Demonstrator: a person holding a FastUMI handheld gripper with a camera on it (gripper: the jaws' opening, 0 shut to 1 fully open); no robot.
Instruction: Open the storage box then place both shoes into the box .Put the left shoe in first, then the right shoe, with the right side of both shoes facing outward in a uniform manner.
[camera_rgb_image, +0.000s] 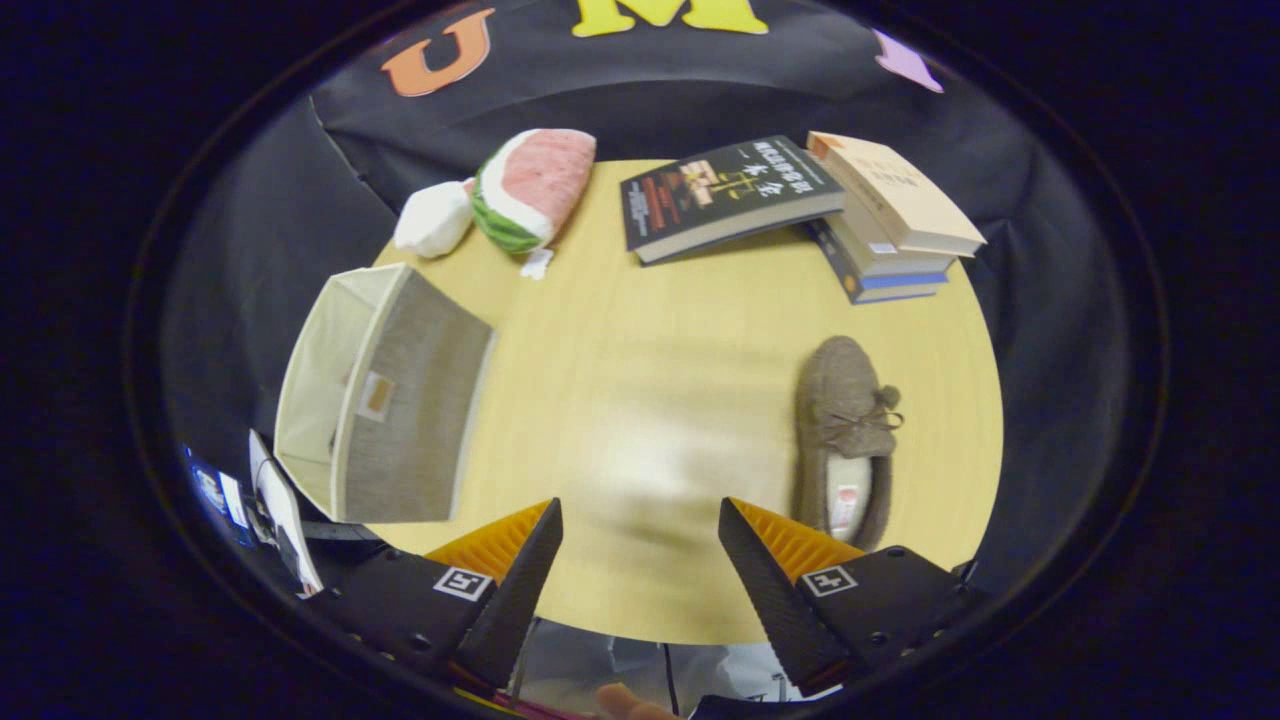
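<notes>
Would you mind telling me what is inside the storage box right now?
The storage box is open; the lining I can see looks bare, but its near wall hides the bottom. One shoe lies on the table. The open claw holds nothing.

Round wooden table (650, 330), black cloth wall (650, 110)

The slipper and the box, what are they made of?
The slipper looks like fuzzy brown fleece or suede with a pale lining. The storage box seems woven fabric, greyish outside, cream inside. The gripper hangs open above the wooden-looking table.
</notes>
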